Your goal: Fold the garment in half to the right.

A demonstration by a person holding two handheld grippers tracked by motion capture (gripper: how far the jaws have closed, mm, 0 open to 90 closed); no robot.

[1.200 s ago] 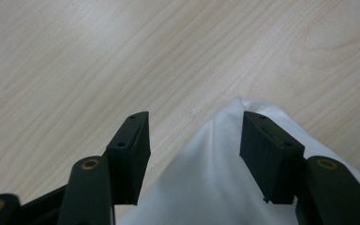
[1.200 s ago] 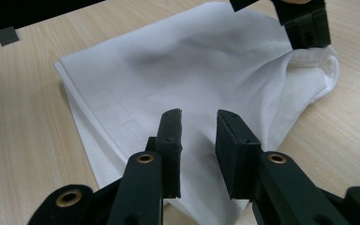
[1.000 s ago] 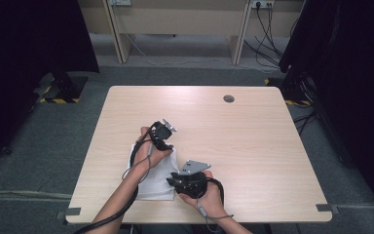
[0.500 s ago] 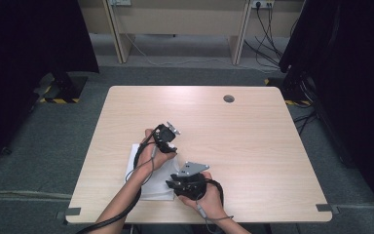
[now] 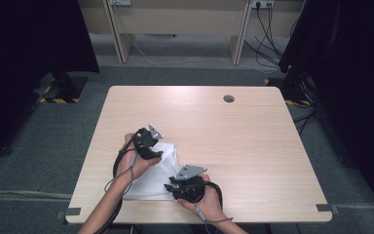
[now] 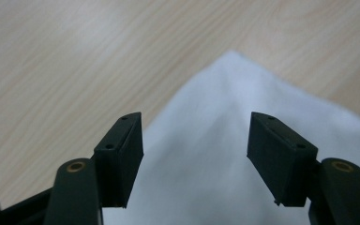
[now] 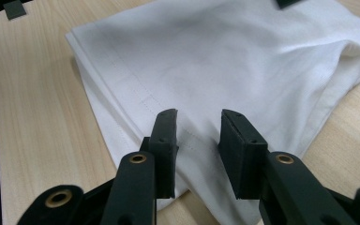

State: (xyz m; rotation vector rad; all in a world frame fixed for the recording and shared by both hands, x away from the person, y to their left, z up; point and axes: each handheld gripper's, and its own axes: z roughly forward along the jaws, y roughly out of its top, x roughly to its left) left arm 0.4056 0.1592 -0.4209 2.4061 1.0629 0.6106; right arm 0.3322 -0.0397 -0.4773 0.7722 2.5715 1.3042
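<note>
Left claw [image 6: 194, 154] stands open over the folded white cloth [image 5: 153, 170], holding nothing, its jaws having just opened; right claw [image 7: 198, 140], narrowly parted astride the hem without visibly pinching, should close squarely before lifting off the table [image 5: 253, 141].

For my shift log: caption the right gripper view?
Right gripper open over the hemmed edge of a folded white cloth on the wooden table.

White folded cloth [image 5: 157, 171], plain fabric with a stitched hem along 1 edge, lying flat in several layers on the light wooden table [image 5: 253, 141], near its front edge left of centre, 1 corner pointing away, soft creases across the top
</note>
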